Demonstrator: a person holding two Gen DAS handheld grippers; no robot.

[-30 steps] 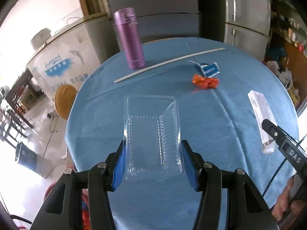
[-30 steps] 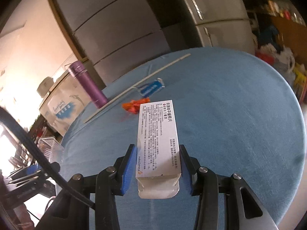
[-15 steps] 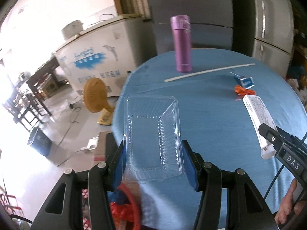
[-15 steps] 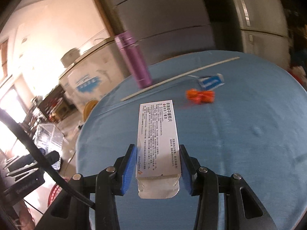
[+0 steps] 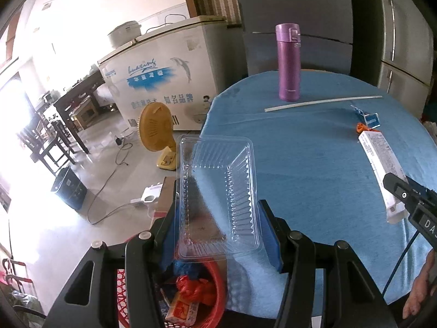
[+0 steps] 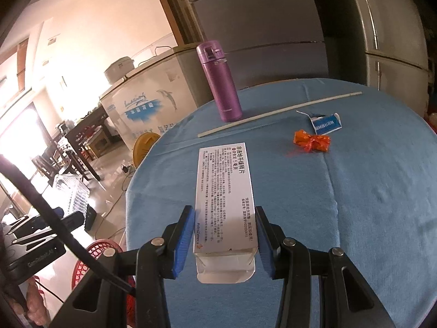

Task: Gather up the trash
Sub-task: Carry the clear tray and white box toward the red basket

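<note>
Both claws carry trash at the near-left edge of the blue table, above the red basket.
Left gripper is clamped on the clear plastic tray: light, flimsy, probably slippery, best held by its side walls. Right gripper is clamped on the white carton: light, crushable.

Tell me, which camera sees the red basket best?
The left wrist view. The basket sits right below the tongs, open side up, with wrappers inside. The right wrist view catches only part of its rim, behind a black cable.
</note>
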